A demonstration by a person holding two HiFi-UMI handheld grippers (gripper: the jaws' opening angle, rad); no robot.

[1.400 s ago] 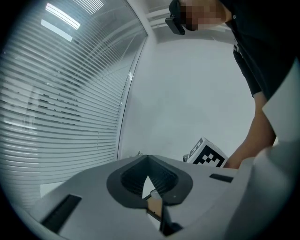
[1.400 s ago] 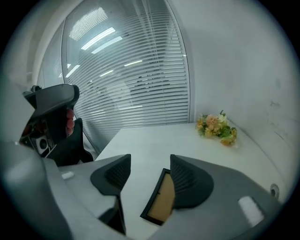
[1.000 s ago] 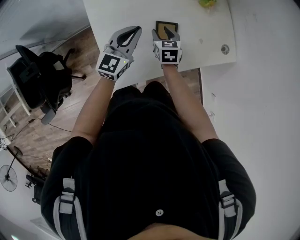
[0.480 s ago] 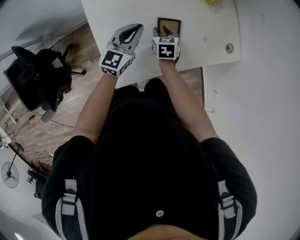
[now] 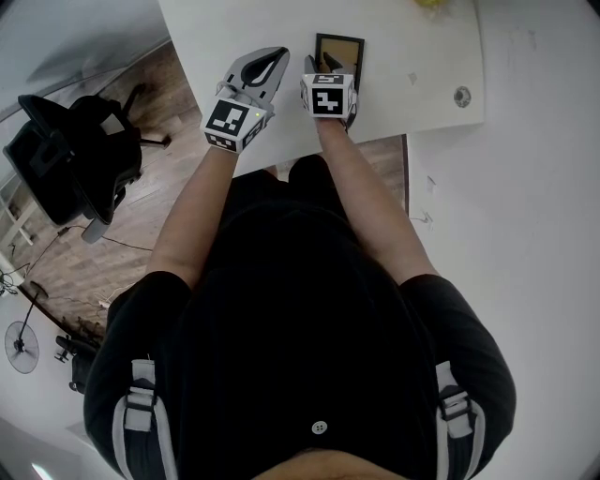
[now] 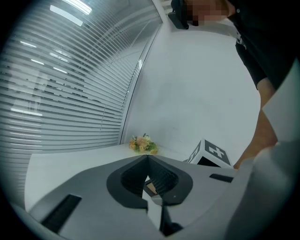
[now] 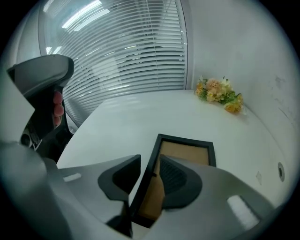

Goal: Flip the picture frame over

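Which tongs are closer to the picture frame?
Right. The right tongs straddle one edge of the picture frame, jaws just closing; the left tongs hang beside it, apart.

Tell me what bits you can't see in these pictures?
- Picture frame: its underside lies against the table, hidden in every view.
- Frame's near corner, right gripper view: covered by the right gripper, whose jaws have just been closing with one side rail between them.
- Flowers, head view: cut off by the top edge.
- Round thing on the table, head view: too small to identify.
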